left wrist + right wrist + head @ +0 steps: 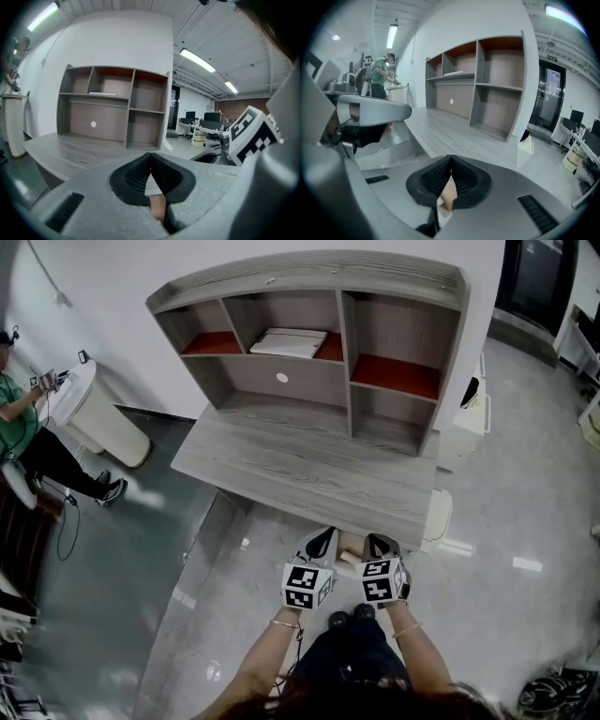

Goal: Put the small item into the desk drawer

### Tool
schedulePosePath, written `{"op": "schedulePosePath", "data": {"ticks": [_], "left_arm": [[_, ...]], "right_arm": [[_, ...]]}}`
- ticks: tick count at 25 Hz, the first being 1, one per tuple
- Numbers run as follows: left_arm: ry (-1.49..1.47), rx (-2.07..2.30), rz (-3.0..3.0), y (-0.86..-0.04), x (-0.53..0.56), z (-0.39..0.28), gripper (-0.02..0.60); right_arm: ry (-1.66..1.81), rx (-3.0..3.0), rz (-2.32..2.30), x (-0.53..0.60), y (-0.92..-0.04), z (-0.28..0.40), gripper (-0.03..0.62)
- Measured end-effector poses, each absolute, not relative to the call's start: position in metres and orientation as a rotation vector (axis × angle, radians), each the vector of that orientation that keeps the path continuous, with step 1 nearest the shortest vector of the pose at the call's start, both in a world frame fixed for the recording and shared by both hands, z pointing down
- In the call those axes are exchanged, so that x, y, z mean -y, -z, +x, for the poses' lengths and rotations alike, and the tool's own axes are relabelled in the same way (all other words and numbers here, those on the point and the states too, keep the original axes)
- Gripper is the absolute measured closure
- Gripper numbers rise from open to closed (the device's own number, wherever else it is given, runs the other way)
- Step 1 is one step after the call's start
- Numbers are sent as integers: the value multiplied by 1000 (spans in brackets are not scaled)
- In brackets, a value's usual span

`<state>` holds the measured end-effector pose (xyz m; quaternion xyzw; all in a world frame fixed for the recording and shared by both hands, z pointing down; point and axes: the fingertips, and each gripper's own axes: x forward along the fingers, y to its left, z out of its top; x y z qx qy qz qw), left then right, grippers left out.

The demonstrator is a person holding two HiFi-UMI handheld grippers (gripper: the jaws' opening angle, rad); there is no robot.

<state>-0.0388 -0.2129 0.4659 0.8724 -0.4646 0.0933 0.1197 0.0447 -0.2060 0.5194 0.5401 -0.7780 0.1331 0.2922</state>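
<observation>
A grey wood desk (309,470) with a shelf unit (375,324) stands against a white wall on a glossy grey floor (525,521). At the desk's front edge, the left claw (321,540) and right claw (380,543) are each pressed together. A small tan item (348,555) shows between them.

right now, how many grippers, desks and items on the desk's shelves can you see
grippers: 2 (left gripper, right gripper)
desk: 1
white flat item on an upper shelf: 1
total: 4
</observation>
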Motion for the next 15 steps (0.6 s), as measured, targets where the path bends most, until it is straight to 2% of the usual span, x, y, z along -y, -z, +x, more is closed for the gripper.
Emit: {"op": "schedulePosePath", "data": {"ticks": [15], "left_arm": [[-250,1362,2613,-406,231,-24,566]], "right_arm": [[-253,2194,1483,224,-443,61,592]]}}
